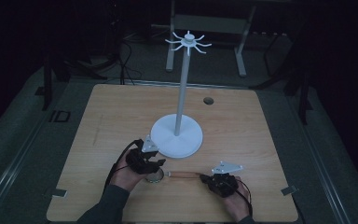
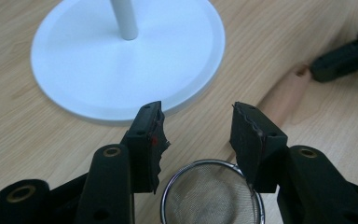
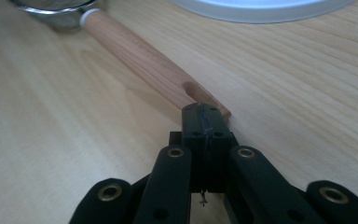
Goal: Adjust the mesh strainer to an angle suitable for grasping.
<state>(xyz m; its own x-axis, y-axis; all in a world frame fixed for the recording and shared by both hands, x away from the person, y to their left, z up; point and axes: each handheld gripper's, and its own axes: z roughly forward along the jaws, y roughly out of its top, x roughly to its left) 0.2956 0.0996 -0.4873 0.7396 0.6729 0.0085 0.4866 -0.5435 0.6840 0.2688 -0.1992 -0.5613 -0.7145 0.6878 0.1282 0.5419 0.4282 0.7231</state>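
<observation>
A wooden table (image 1: pixel 242 121) in a dark room carries a strainer (image 1: pixel 156 176) near its front edge. The left tool (image 2: pixel 198 128) hovers half open over the mesh; the right tool (image 3: pixel 204 122), fully closed, touches the handle's end.

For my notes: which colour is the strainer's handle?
Light natural wood handle, seen best in the right gripper view.

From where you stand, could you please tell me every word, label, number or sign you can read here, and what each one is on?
"ID": large dark letters on the grey floor mat left of the table, seen in the high view; dim, so the reading is uncertain.
No other text: nothing is printed on the strainer, its wooden handle, the white stand or either set of tongs.
</observation>
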